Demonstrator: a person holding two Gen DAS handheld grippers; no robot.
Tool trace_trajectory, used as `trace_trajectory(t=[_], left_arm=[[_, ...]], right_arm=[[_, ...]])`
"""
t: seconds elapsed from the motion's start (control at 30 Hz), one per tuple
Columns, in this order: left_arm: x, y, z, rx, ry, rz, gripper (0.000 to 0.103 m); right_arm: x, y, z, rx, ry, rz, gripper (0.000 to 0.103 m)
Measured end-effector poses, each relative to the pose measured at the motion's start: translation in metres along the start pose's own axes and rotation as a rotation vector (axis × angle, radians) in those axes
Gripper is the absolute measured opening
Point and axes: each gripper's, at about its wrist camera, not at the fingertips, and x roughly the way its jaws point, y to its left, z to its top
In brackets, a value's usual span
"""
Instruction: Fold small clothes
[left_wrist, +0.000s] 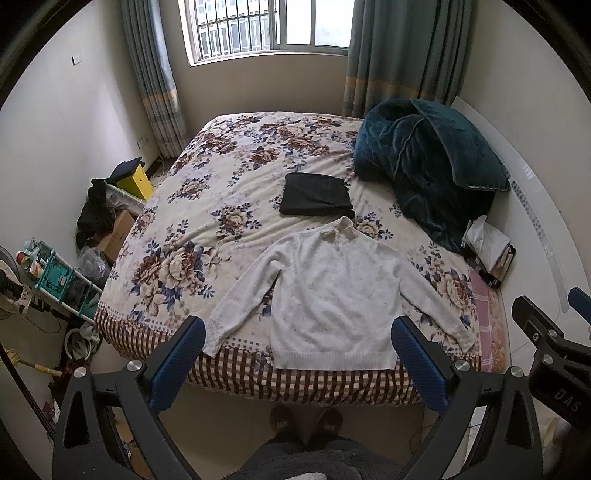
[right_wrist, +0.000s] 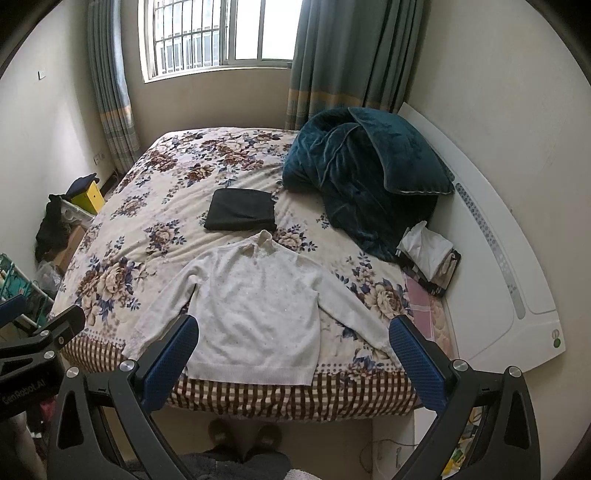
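Both the left gripper (left_wrist: 297, 345) and the right gripper (right_wrist: 293, 341) are hovering wide open and empty. The white sweater (left_wrist: 332, 295) is lying flat on the bed (left_wrist: 207, 177), ahead of the fingers (left_wrist: 177, 365). The knit is probably soft, light and limp; pinching a sleeve cuff or hem corner is advisable.

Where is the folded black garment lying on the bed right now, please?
In both wrist views the folded black garment lies mid-bed, just beyond the collar of the spread white sweater and left of the teal blanket.
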Motion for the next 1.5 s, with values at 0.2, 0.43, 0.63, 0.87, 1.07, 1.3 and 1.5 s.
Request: trace_trajectory(t=[0.2,0.43,0.63,0.87,1.07,1.3,1.5], left_arm=[[0.000,0.001,0.003,-0.002,-0.006,0.000,0.103],[0.000,0.001,0.004,-0.002,-0.008,0.000,0.103],[0.001,0.001,0.005,-0.002,-0.012,-0.001,0.103],[0.002,0.000,0.013,-0.006,-0.018,-0.003,0.103],[0.001,0.000,0.014,-0.008,-0.028,-0.005,0.103],[-0.001,0.003,0.007,-0.014,-0.043,-0.007,0.103],[-0.002,0.006,0.007,-0.016,-0.048,-0.010,0.103]], right_arm=[[-0.002,0.001,0.002,-0.001,-0.003,0.001,0.103],[-0.001,0.000,0.005,-0.002,-0.005,0.005,0.103],[-0.001,0.000,0.005,-0.002,-0.008,0.006,0.103],[0.000,0.002,0.019,-0.006,-0.012,0.005,0.103],[0.000,0.002,0.019,-0.004,-0.017,0.007,0.103],[-0.001,0.002,0.022,-0.005,-0.020,0.008,0.103],[-0.002,0.003,0.020,-0.006,-0.022,0.008,0.103]])
